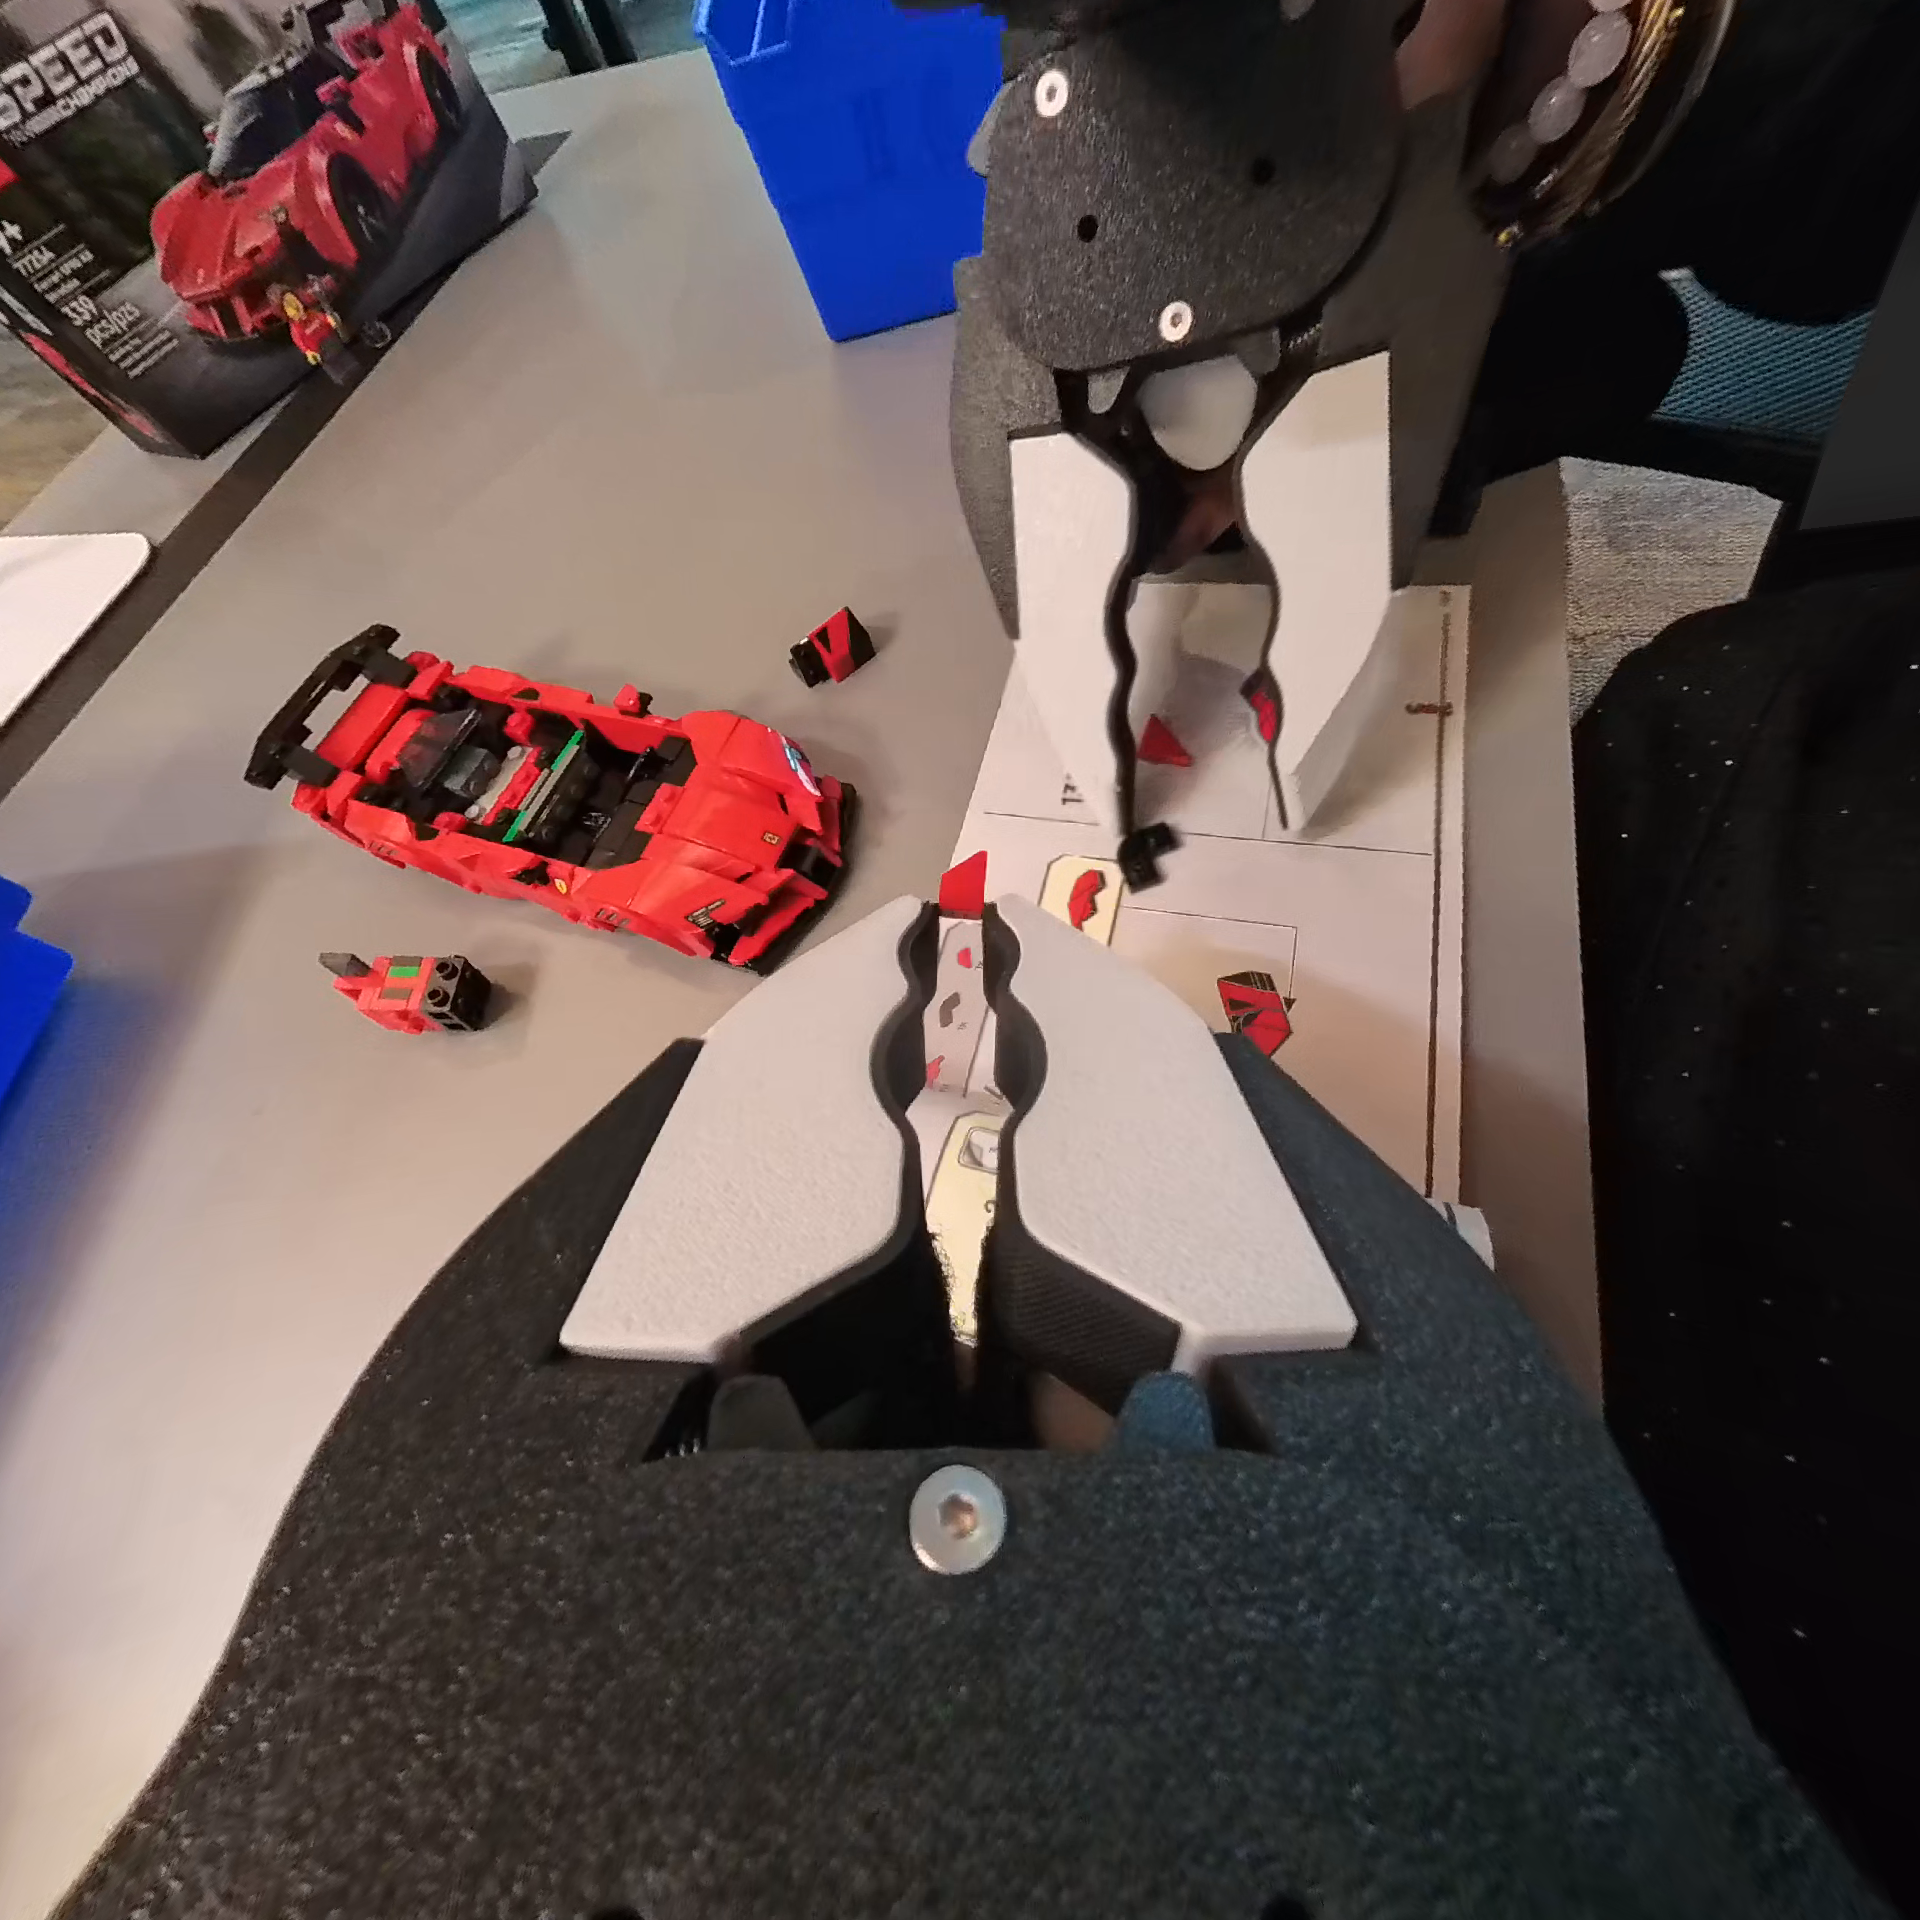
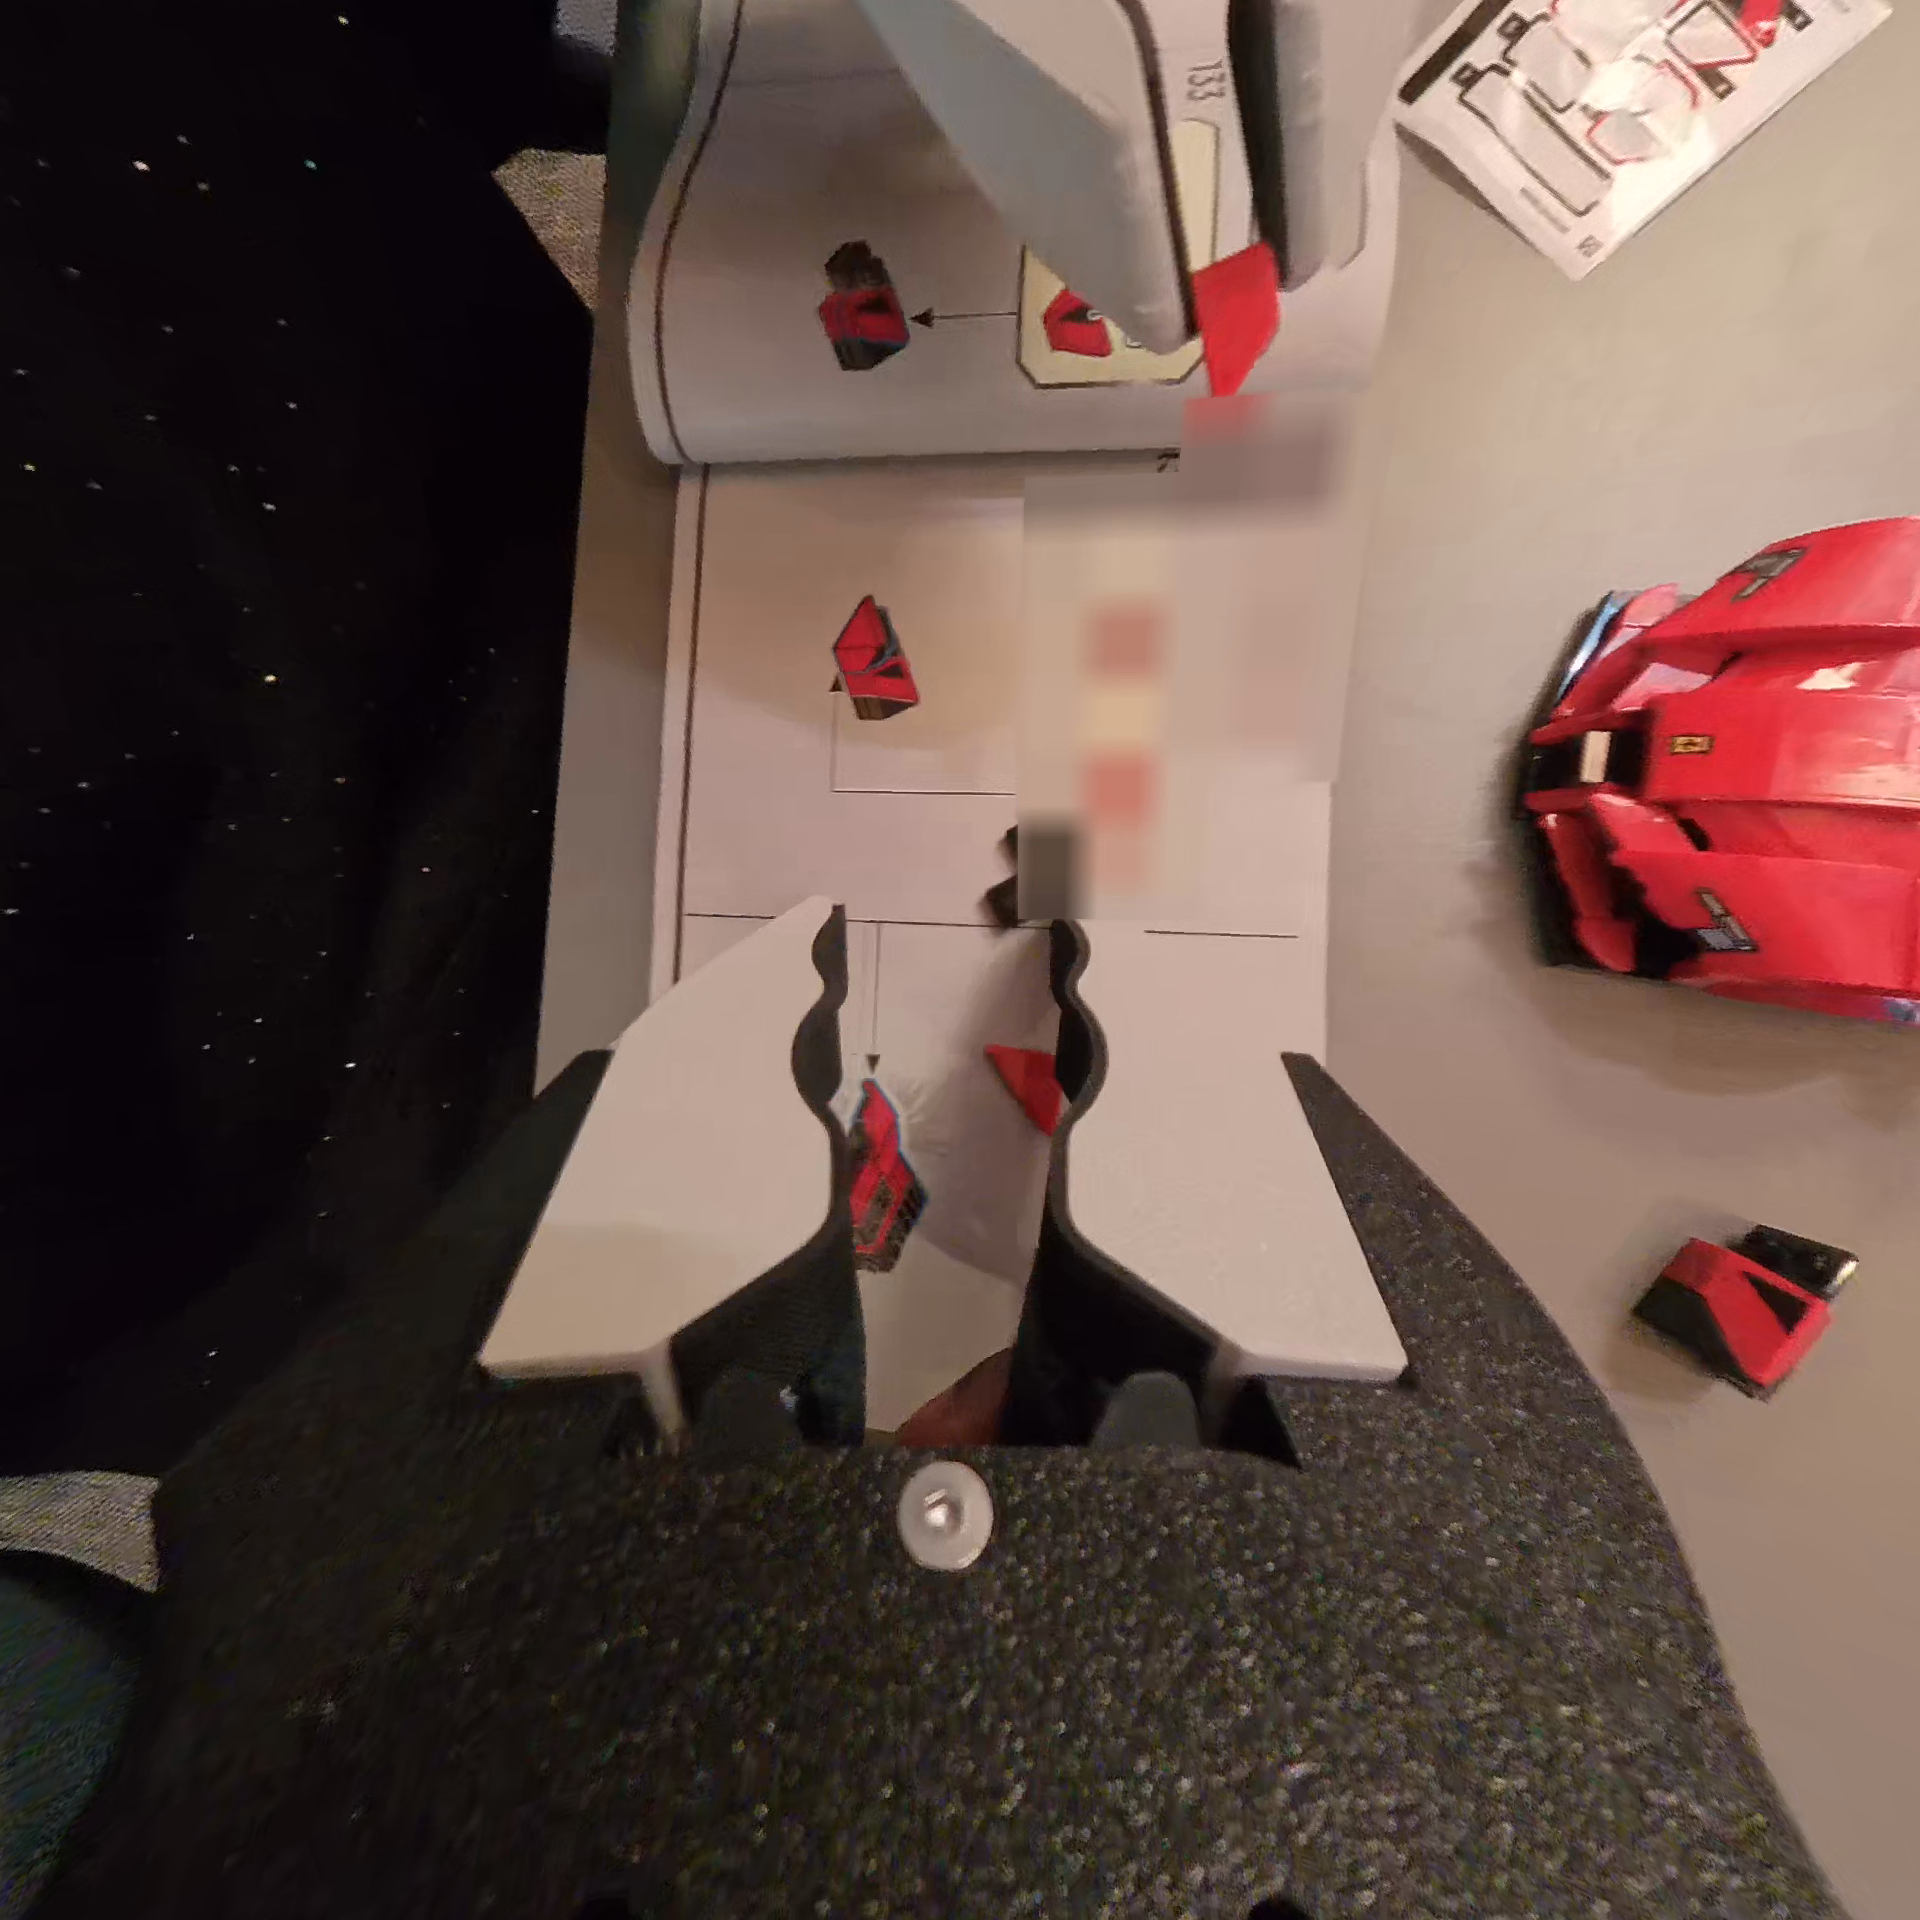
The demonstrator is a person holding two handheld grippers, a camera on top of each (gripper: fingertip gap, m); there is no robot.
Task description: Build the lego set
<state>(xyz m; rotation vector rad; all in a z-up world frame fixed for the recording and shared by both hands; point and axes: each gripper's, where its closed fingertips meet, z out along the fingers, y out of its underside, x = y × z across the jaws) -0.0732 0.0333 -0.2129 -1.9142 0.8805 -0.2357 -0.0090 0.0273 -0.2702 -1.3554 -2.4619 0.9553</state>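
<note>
Left gripper point(image 1: 961, 906) pinches a red wedge piece point(image 1: 964, 881); right gripper point(image 2: 945, 935) gapes over the booklet point(image 2: 769, 842). Grey table point(image 1: 623, 499) bears the roofless red car point(image 1: 561, 795).

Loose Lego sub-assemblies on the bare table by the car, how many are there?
2. A red-and-black wedge lies past the nose of the red car; a red, black and green block lies beside its rear, nearer the camera. Others may sit out of view.

right gripper point(image 2: 951, 935) jaws parted over the instruction booklet point(image 2: 769, 831), red car point(image 2: 1745, 790) lying beside it.
</note>
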